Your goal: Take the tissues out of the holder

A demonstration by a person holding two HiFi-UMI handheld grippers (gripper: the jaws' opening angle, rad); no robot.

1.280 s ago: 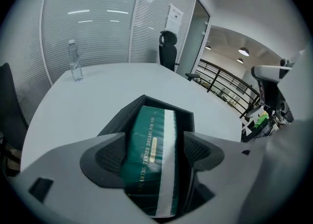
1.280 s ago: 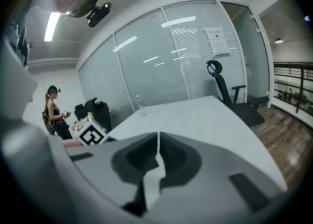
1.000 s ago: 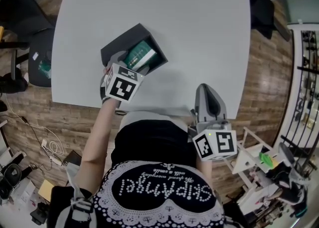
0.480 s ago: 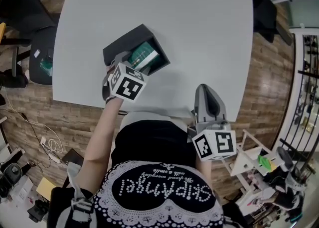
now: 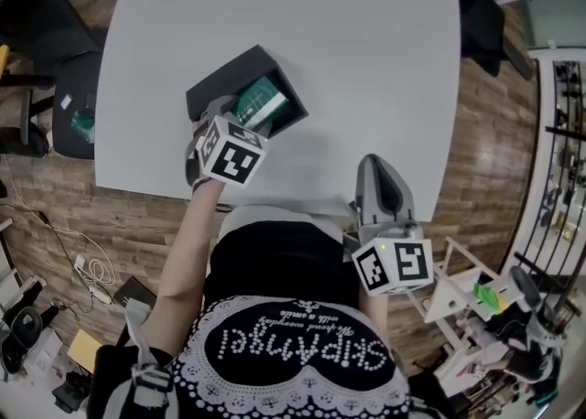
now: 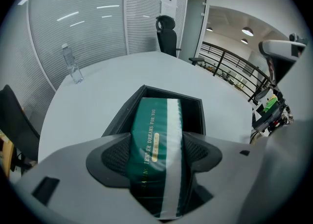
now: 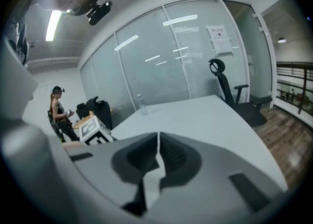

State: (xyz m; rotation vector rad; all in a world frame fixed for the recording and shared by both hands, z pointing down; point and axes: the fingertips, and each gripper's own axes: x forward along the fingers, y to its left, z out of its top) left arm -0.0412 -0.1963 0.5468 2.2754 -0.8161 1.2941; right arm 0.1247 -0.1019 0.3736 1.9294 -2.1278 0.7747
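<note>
Between the left gripper's (image 6: 157, 145) jaws sits the tissue pack (image 6: 154, 123), far end down in the holder (image 6: 172, 91) just ahead. The jaws have just been closing and the pads now clamp its sides, so it looks ready to lift out. Right gripper (image 7: 157, 155) is clenched, empty.

We find the head view high above the white table (image 5: 366, 60), looking steeply down at its near edge. The left gripper view sits close over the black holder (image 6: 193, 110) on the table, angled down toward the far side; these two share the holder and its tissue pack (image 6: 156, 145). The right gripper view sits at the table's near edge, facing nearly level across it, and shares the far-side bottle (image 6: 71, 64) and office chair (image 6: 167, 34) with the left gripper view.
</note>
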